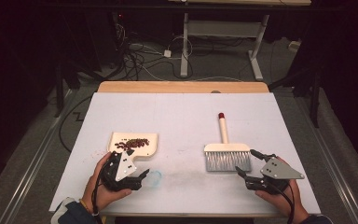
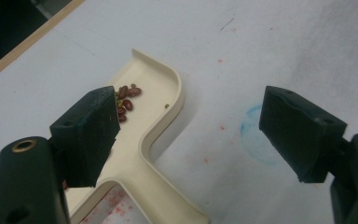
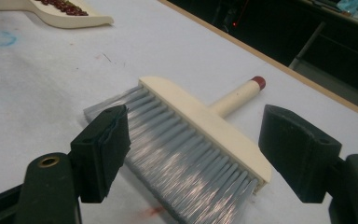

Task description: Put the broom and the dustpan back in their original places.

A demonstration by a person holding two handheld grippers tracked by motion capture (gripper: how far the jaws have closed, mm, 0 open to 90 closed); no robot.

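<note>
A cream dustpan [image 1: 144,148] holding several red beans [image 1: 131,143] lies left of centre on the white table. My left gripper [image 1: 137,163] hovers open just behind its handle. In the left gripper view the dustpan [image 2: 154,77] and its beans [image 2: 127,99] sit partly behind the left jaw, and nothing lies between the open left gripper [image 2: 193,123] jaws but table. A cream hand brush [image 1: 227,148] with grey bristles and a red-tipped handle lies right of centre. My right gripper [image 1: 248,162] stands open beside its bristles. The right gripper [image 3: 196,128] frames the brush [image 3: 200,112] without touching it.
A faint blue circle [image 1: 154,177] is drawn on the table near the left gripper, also seen as a blue circle [image 2: 256,135] close up. Small red specks dot the surface. The table's wooden far edge [image 1: 182,87] borders a dark floor with cables and desk legs.
</note>
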